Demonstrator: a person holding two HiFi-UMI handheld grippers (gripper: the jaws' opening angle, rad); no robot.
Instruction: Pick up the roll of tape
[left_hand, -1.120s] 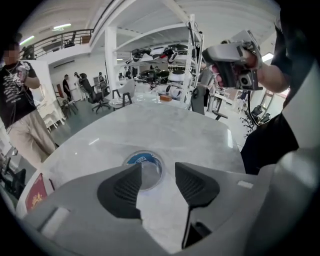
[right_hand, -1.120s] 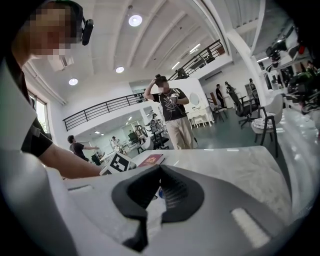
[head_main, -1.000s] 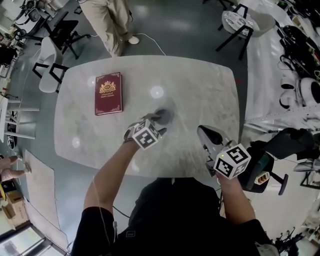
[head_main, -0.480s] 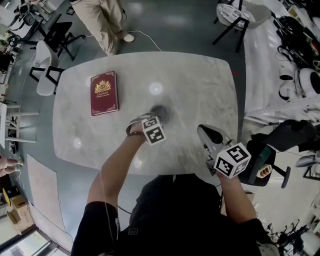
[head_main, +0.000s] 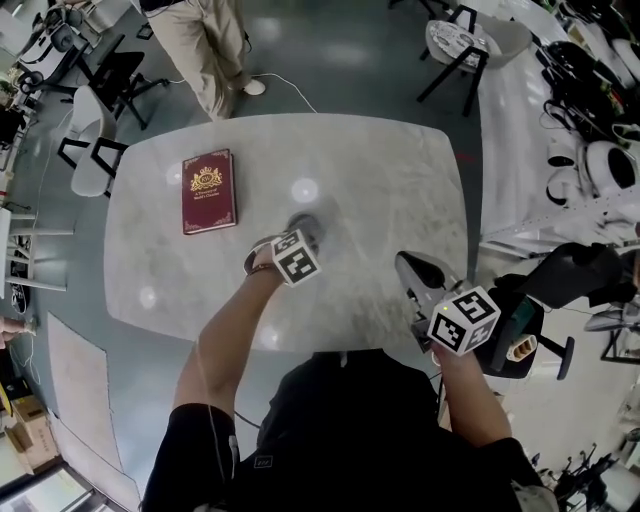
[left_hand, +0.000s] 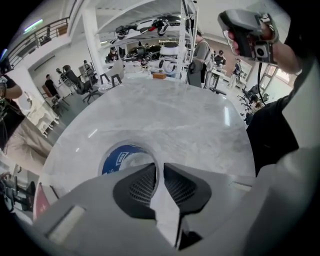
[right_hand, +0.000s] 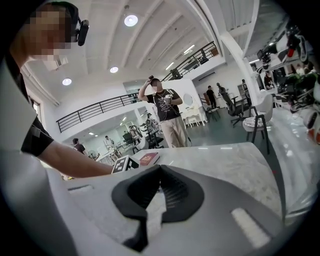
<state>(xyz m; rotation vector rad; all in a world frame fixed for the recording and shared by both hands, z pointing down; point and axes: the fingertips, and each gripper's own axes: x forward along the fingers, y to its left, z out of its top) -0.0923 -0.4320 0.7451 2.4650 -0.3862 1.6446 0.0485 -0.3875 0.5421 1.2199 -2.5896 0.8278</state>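
The roll of tape (head_main: 305, 224) lies flat near the middle of the marble table (head_main: 390, 180). In the left gripper view it shows a pale rim and a blue inner label (left_hand: 118, 158). My left gripper (head_main: 299, 234) points steeply down over it. Its jaws are closing, one inside the roll's hole and one outside, and the pads press on the roll's wall (left_hand: 159, 168). My right gripper (head_main: 404, 263) hovers over the table's near right edge, apart from the tape, with its jaws together and nothing between them (right_hand: 158, 169).
A dark red book (head_main: 208, 191) lies on the table's left part, also seen as the red book (right_hand: 149, 158) in the right gripper view. A person (head_main: 213, 45) stands beyond the far edge. Chairs (head_main: 98, 150) stand at the left, a black chair (head_main: 535, 325) at the right.
The left gripper's jaws have come together over the tape roll's wall, and that hand has tipped a little more downward. The right gripper has stayed where it was.
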